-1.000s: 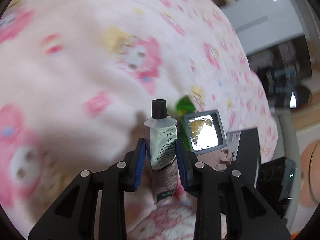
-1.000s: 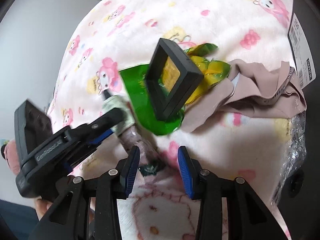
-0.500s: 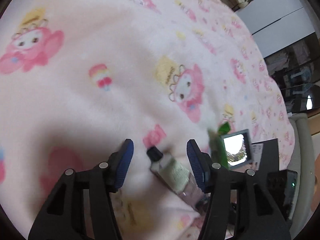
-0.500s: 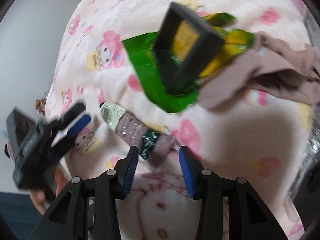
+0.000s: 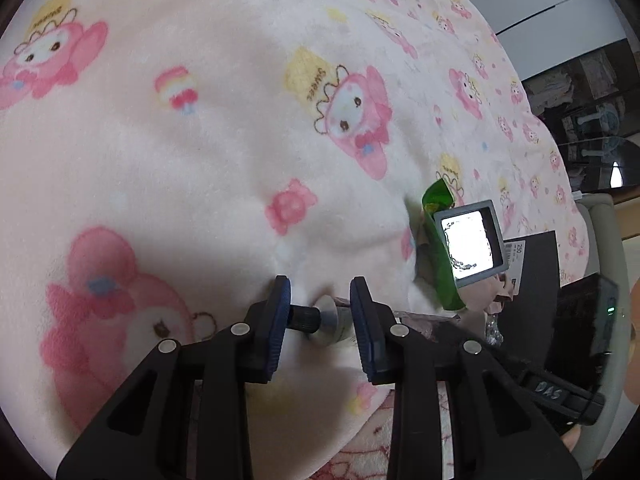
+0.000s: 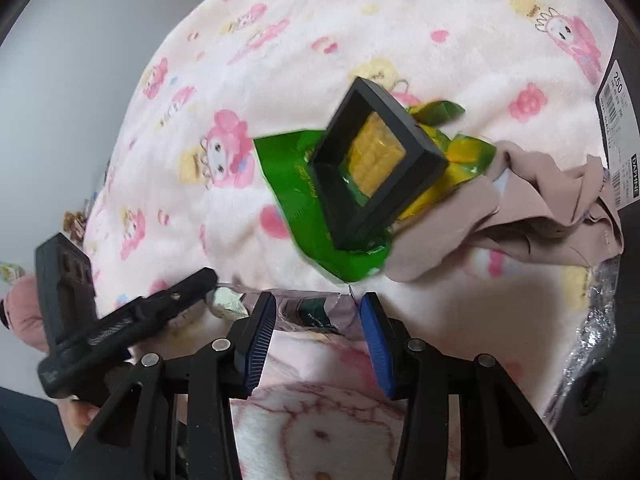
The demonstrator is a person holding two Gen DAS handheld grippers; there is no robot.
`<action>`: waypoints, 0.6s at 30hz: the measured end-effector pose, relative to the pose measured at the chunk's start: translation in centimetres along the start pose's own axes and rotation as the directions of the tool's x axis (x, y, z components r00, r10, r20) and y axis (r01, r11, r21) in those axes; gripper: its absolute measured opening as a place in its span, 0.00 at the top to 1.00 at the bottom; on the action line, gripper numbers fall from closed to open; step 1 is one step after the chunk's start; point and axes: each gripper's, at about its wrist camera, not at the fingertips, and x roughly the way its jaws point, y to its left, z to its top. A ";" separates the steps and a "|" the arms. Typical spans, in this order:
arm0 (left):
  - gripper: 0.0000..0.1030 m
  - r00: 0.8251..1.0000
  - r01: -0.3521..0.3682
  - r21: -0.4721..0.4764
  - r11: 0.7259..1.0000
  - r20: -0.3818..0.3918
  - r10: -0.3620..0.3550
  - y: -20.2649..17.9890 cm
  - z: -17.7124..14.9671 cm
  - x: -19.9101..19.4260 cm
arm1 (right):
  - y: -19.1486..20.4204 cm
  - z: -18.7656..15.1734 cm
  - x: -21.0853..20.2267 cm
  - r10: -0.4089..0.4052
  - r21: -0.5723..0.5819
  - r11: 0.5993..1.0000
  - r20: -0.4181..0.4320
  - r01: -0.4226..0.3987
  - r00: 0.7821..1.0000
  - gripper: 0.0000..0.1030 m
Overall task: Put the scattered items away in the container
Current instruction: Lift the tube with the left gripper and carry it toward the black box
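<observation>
A cream tube [image 5: 326,316] with a black cap lies on the pink blanket. My left gripper [image 5: 320,320] is open with the tube's cap end between its fingers. In the right wrist view my right gripper [image 6: 318,322] is open around the tube's crimped tail [image 6: 308,310]. A black square frame [image 6: 376,164] rests on a green and yellow snack bag [image 6: 304,196]. A beige cloth [image 6: 540,204] lies beside them. The frame also shows in the left wrist view [image 5: 470,240].
A black box [image 5: 536,252] with a white barcode label [image 6: 620,128] sits at the right edge of the blanket. Crinkled clear plastic [image 6: 592,336] lies by it. The left gripper body [image 6: 120,316] shows at the left in the right wrist view.
My left gripper let go of the tube, which now lies on the blanket. Both grippers have come down low around it, one at each end.
</observation>
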 end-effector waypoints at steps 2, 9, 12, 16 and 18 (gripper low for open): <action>0.63 1.000 0.006 -0.001 1.000 -0.017 -0.006 0.2 0.0 0.7 | -1.9 -0.6 0.0 0.021 0.033 0.999 -0.053 -0.020 0.998 0.60; 0.65 1.000 -0.001 0.019 1.000 -0.010 0.001 -0.9 -0.4 0.4 | -0.7 -0.4 0.4 0.025 -0.011 1.000 -0.040 -0.026 0.999 0.59; 0.65 1.000 0.029 0.050 0.998 -0.006 -0.029 -2.7 -1.3 -1.4 | -0.1 -1.2 -1.8 0.038 -0.008 0.999 0.019 -0.038 0.999 0.59; 0.65 0.997 0.081 0.117 0.990 -0.009 -0.081 -6.3 -3.3 -3.7 | 0.8 -2.3 -6.7 0.067 -0.030 0.998 0.128 -0.063 0.990 0.59; 0.65 0.994 0.112 0.145 0.983 -0.010 -0.112 -8.1 -3.9 -4.6 | 0.0 -3.1 -10.2 0.069 -0.045 0.997 0.181 -0.062 0.981 0.59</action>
